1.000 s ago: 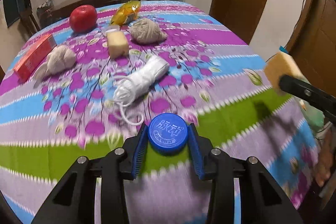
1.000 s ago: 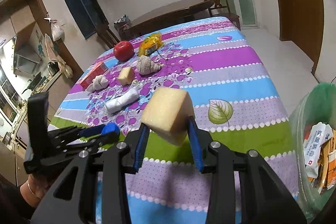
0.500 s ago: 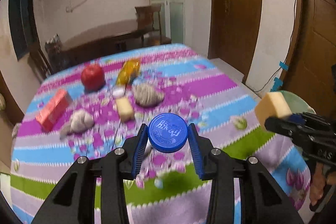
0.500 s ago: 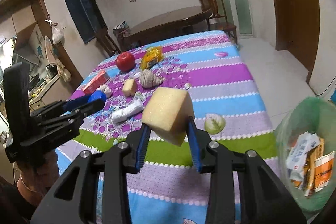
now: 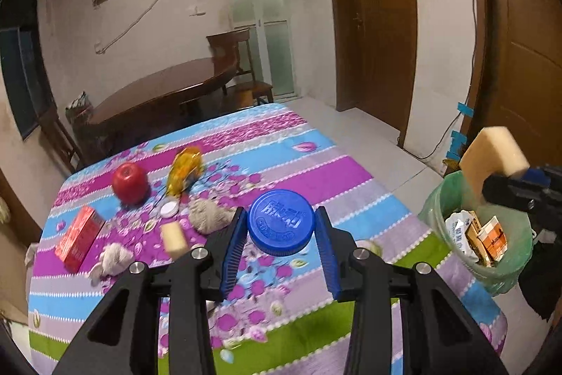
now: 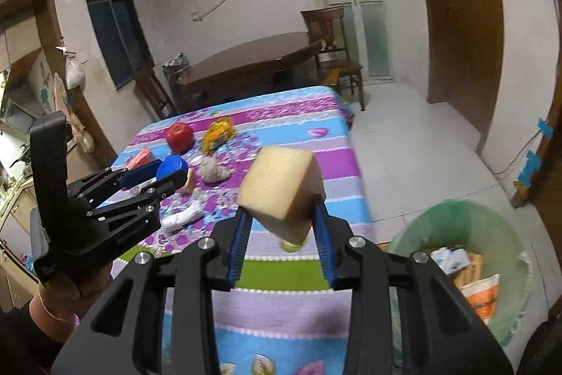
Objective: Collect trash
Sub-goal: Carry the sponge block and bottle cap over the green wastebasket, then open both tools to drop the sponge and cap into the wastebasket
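My left gripper [image 5: 281, 246] clamps a round blue plastic bottle cap [image 5: 281, 222] above the floral striped tablecloth [image 5: 316, 164].

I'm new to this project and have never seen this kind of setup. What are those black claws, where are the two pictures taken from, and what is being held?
A person holds a hand-operated gripper in each hand; each carries a camera looking along its fingers. The left gripper clamps a blue bottle cap. The right gripper clamps a yellow sponge block near a green-lined trash bin beside the table. On the flowered tablecloth lie an apple, a red box, a yellow wrapper and cloth wads.
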